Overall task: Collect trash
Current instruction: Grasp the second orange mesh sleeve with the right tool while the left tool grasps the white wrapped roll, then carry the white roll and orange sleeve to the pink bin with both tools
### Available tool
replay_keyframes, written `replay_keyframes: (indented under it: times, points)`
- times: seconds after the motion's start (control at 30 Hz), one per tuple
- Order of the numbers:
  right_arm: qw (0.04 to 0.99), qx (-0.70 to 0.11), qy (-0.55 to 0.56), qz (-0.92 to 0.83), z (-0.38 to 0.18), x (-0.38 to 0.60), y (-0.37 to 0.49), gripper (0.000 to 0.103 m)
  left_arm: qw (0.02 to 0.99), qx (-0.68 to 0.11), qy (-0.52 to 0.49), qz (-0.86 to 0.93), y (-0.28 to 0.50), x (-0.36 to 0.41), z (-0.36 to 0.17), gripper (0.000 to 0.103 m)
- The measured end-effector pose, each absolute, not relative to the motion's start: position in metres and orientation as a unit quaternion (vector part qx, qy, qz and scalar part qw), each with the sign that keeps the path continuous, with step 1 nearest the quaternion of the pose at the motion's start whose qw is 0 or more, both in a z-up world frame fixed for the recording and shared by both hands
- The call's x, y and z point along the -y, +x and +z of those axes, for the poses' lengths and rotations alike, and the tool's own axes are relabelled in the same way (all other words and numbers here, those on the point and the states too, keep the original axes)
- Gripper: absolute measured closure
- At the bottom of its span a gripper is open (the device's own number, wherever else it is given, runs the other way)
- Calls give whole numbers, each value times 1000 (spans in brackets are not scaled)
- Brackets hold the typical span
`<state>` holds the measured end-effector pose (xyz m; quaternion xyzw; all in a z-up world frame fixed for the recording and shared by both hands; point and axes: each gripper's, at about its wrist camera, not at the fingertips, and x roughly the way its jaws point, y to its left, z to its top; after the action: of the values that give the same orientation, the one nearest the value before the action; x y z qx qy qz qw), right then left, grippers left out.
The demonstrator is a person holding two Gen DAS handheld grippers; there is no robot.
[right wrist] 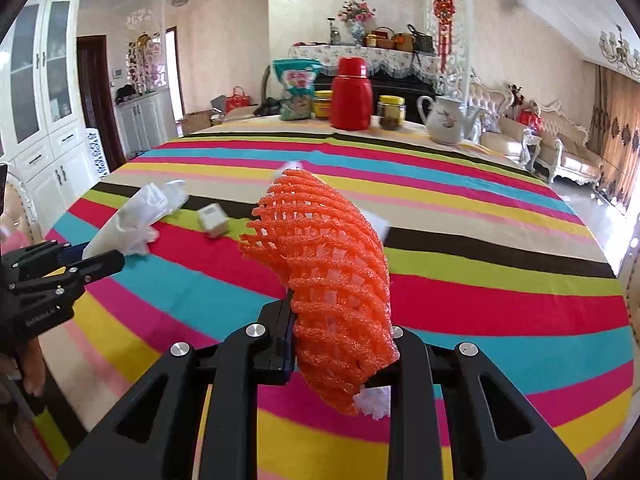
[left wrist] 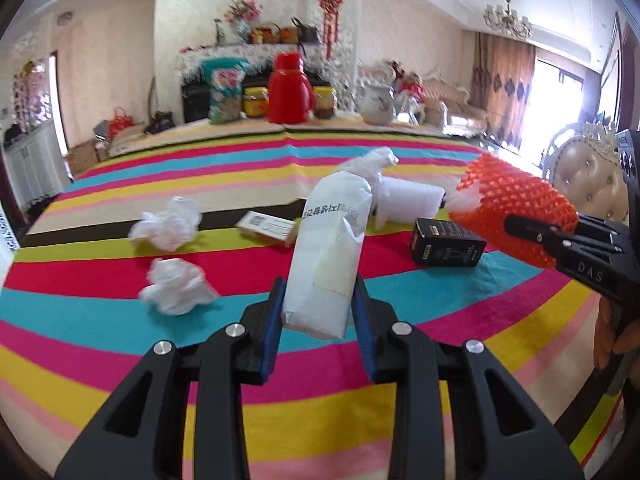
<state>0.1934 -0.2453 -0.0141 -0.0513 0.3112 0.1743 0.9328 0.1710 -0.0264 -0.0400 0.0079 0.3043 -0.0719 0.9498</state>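
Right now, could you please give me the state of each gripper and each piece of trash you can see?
left gripper: shut on white packet
white packet: held, lifted off the table
right gripper: shut on orange foam net
orange foam net: held, lifted
crumpled tissues: lying loose on the striped tablecloth
black box: lying on its side

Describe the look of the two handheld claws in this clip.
Both are matte black plastic with cut-out linkage arms and silver pivot bolts. The left claw has blue finger pads. The right claw bears white "DAS" lettering. No cables visible.
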Motion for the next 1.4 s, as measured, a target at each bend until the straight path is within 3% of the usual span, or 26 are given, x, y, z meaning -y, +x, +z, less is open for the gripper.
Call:
replay_keyframes:
  times: [0.53, 1.4]
  points:
    - [933, -255, -49, 250, 5, 141, 116, 79, 967, -251, -28, -10, 85, -34, -18, 71]
    - [904, -251, -42, 344, 6, 45, 102, 79, 969, -213, -61, 107, -4, -126, -12, 70]
